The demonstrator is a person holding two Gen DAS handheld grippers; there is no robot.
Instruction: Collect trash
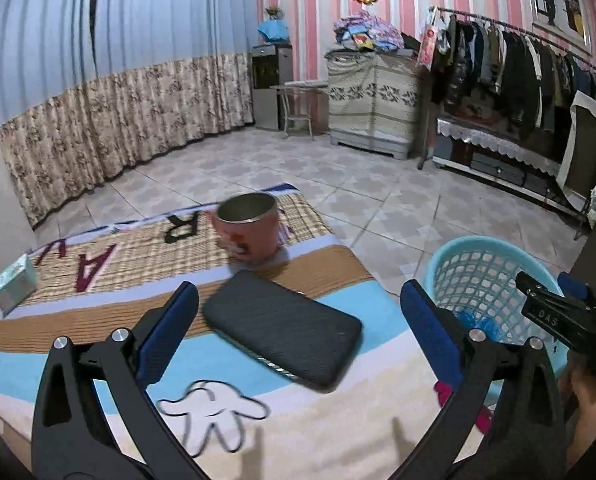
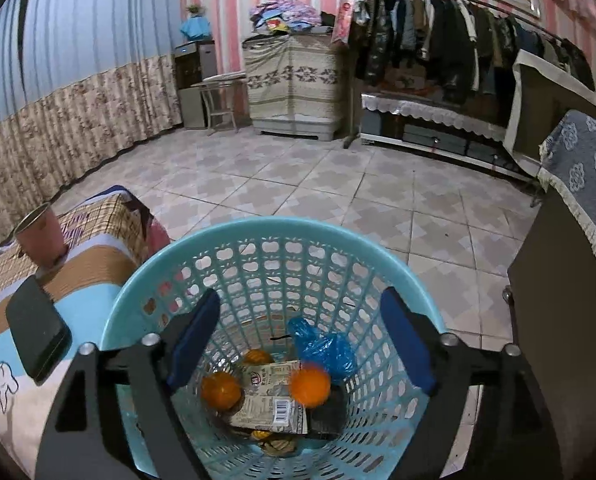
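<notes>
Two grippers are both wide open and hold nothing. The right gripper (image 2: 300, 340) hangs over the blue bin (image 2: 202, 240), and an orange (image 2: 310, 386) under it looks blurry, so I think it is dropping in just now. More trash lies at the bottom: another orange (image 2: 221, 391), a wrapper (image 2: 272, 400) and a blue bag (image 2: 326, 348). The left gripper (image 1: 298, 328) hovers over the blanket (image 1: 98, 320), with a black phone (image 1: 282, 328) between its fingers and a pink cup (image 1: 248, 226) behind it (these do not look like trash). Next, I think, comes looking for more trash; a small box (image 1: 14, 284) sits far left.
</notes>
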